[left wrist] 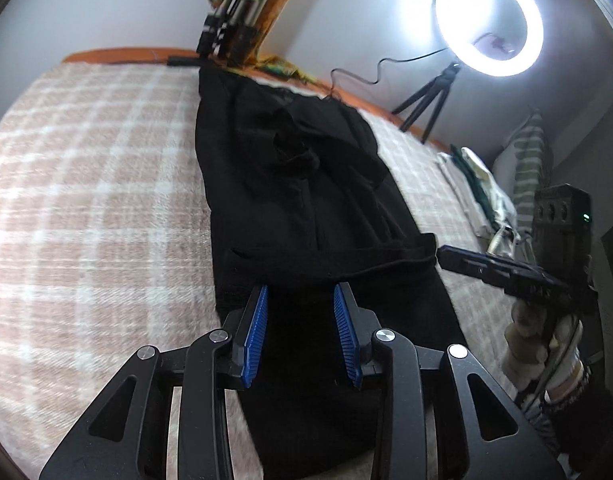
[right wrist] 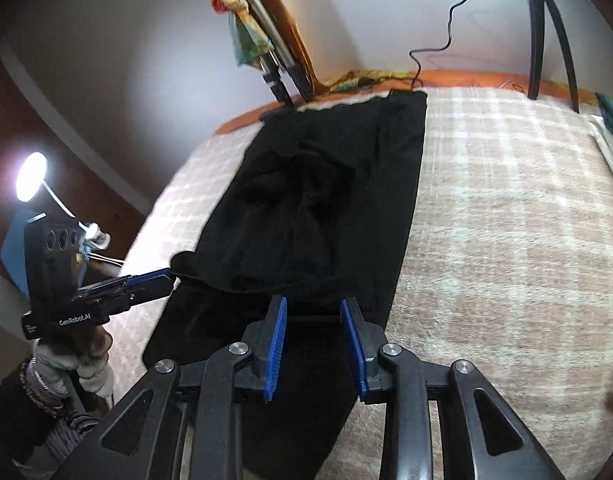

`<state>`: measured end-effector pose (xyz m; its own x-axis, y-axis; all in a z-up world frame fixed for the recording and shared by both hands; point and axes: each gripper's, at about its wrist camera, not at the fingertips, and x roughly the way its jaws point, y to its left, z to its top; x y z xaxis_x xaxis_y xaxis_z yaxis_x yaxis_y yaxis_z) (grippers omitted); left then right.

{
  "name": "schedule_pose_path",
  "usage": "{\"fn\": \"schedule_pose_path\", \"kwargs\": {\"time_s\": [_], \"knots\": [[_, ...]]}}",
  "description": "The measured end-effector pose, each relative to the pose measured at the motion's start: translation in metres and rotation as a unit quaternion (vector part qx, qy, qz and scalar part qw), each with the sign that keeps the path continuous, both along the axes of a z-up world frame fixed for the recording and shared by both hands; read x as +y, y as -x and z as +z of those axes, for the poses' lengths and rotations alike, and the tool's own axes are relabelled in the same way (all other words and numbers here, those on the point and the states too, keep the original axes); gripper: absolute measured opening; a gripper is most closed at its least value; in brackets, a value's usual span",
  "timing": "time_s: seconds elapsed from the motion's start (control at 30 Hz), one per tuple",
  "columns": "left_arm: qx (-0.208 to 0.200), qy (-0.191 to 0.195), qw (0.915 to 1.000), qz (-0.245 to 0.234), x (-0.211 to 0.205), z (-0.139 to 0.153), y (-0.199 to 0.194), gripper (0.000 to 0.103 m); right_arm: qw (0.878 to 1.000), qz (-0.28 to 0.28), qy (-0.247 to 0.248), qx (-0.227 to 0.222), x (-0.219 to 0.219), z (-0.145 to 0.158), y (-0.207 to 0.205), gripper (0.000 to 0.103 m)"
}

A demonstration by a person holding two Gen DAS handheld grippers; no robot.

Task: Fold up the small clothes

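A black garment [left wrist: 302, 200] lies in a long strip on the checked blanket [left wrist: 86, 184]; it also shows in the right wrist view [right wrist: 326, 200]. A folded edge crosses it just ahead of both grippers. My left gripper [left wrist: 300, 292] is open over the garment's near part, its blue pads [left wrist: 255, 328] spread apart with nothing between them. My right gripper [right wrist: 313, 304] is open above the same fold, empty. In the left wrist view the right gripper's fingertips [left wrist: 442, 254] sit at the fold's right corner. In the right wrist view the left gripper's fingertips [right wrist: 166, 278] sit at the fold's left corner.
A ring light on a small tripod [left wrist: 488, 20] stands at the bed's far right edge. Folded clothes [left wrist: 478, 184] lie stacked at the right. A tripod and coloured cloth [left wrist: 234, 4] lean at the far wall. A lamp [right wrist: 30, 176] glows at the left.
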<state>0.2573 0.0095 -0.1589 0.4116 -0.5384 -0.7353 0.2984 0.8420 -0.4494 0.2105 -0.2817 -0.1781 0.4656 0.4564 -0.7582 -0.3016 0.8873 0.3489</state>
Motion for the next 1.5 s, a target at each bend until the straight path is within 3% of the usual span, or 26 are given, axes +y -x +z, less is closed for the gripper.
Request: {"fn": "schedule_pose_path", "kwargs": {"time_s": [0.17,0.37,0.6,0.9,1.0,1.07,1.13,1.27,1.33,1.5], "knots": [[-0.002,-0.023,0.9984,0.052,0.003,-0.002,-0.018,0.032,0.995,-0.064,0.073,0.017,-0.003,-0.013,-0.014,0.031],[-0.009,-0.015,0.9985,0.053,0.022,0.013,0.004,0.04,0.997,-0.058,0.033,0.023,-0.023,0.004,0.014,0.037],[0.037,0.017,0.9988,0.027,0.04,0.007,0.055,0.04,0.997,-0.024,-0.047,0.058,-0.033,-0.001,0.066,0.037],[0.041,0.004,0.9985,0.035,0.03,0.001,0.072,0.04,0.996,-0.008,-0.033,0.079,-0.017,-0.023,0.068,0.033],[0.042,0.002,0.9986,0.032,0.025,-0.001,0.069,0.037,0.997,-0.005,-0.027,0.077,-0.014,-0.026,0.069,0.025],[0.035,-0.005,0.999,0.028,0.023,-0.002,0.07,0.032,0.997,-0.002,-0.018,0.071,-0.01,-0.027,0.069,0.018],[0.038,-0.004,0.999,0.024,0.022,-0.004,0.07,0.019,0.998,0.0,-0.013,0.067,-0.008,-0.026,0.071,0.013],[0.039,-0.013,0.9984,0.039,0.027,-0.006,0.071,0.019,0.998,0.001,-0.014,0.065,-0.009,-0.024,0.07,0.012],[0.046,-0.006,0.9977,0.049,0.031,-0.008,0.071,0.03,0.998,0.0,-0.015,0.065,-0.011,-0.023,0.07,0.016],[0.037,0.003,0.9988,0.03,0.026,-0.009,0.072,0.026,0.998,0.002,-0.011,0.063,-0.008,-0.023,0.065,0.017]]}}
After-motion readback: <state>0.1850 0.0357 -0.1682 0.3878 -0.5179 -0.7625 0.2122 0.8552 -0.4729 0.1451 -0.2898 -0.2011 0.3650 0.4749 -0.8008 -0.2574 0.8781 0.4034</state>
